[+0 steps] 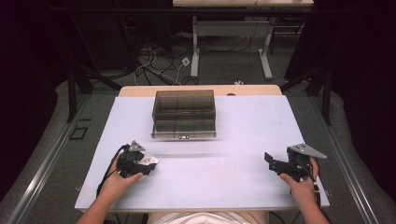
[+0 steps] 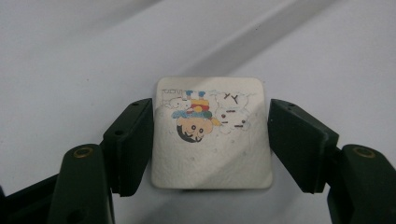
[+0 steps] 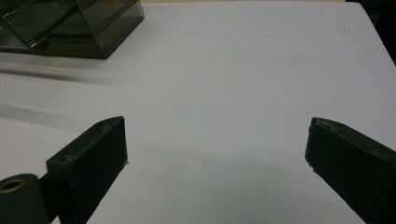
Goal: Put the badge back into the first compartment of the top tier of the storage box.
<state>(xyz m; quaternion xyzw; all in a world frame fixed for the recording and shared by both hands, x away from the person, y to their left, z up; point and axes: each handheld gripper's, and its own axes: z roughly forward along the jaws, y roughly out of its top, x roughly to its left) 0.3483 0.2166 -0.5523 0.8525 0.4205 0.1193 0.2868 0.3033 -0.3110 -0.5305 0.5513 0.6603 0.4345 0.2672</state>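
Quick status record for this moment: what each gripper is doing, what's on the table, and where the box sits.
left gripper: shut on the card, one jaw at each side edge
card: square, white, cartoon print, flat on the table
right gripper: open, nothing between the jaws, over bare table
box: smoky clear, with compartments, at the table's far middle, beyond both grippers
hands: left hand near left, right hand near right

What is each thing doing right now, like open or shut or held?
Left gripper: shut on the cartoon card.
Cartoon card: flat, gripped by both side edges, picture upside down in the left gripper view.
Right gripper: open, holding nothing.
Smoky plastic box: upright on the table, untouched.
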